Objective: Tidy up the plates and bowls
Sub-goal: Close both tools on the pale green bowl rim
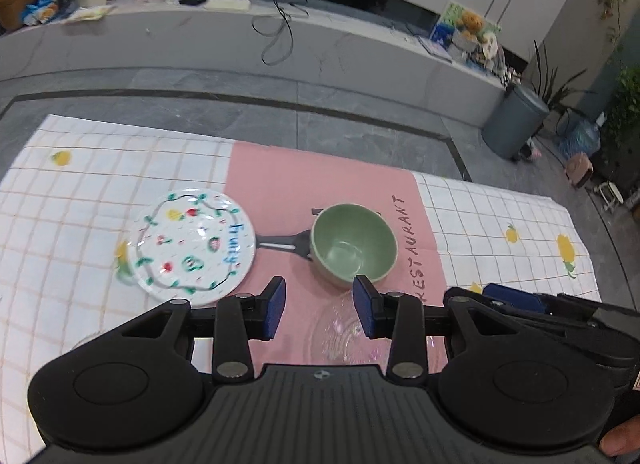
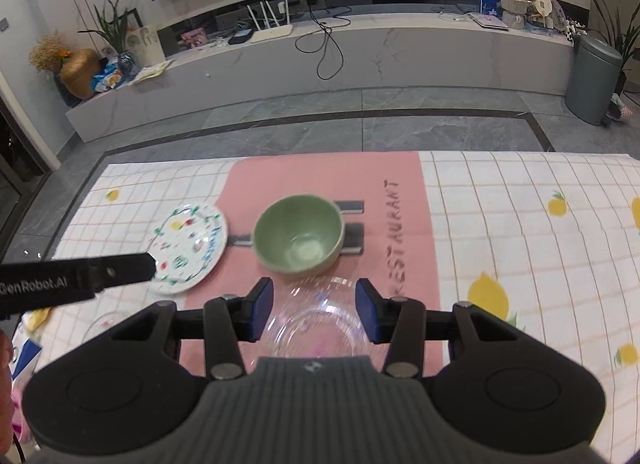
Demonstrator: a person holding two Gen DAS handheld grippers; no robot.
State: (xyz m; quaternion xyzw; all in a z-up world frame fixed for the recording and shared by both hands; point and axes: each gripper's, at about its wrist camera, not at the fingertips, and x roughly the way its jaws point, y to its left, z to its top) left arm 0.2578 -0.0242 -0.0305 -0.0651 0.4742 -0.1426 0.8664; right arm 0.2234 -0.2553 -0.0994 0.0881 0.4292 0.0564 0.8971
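A green bowl (image 1: 354, 244) stands upright on the pink mat (image 1: 280, 183); it also shows in the right wrist view (image 2: 299, 239). A white plate with fruit drawings (image 1: 194, 244) lies to its left, partly off the mat, also in the right wrist view (image 2: 188, 246). A clear glass bowl (image 2: 316, 322) sits on the mat just in front of the green bowl, faint in the left wrist view (image 1: 344, 334). My left gripper (image 1: 320, 306) is open and empty, above the mat's near part. My right gripper (image 2: 314, 310) is open, with its jaws on either side of the glass bowl, above it.
A checked cloth with lemon prints (image 2: 520, 223) covers the table under the mat. Another clear glass piece (image 2: 102, 322) lies at the near left. The left gripper's arm (image 2: 76, 278) crosses the right wrist view at left. Beyond the table edge is grey floor and a low cabinet (image 2: 360, 51).
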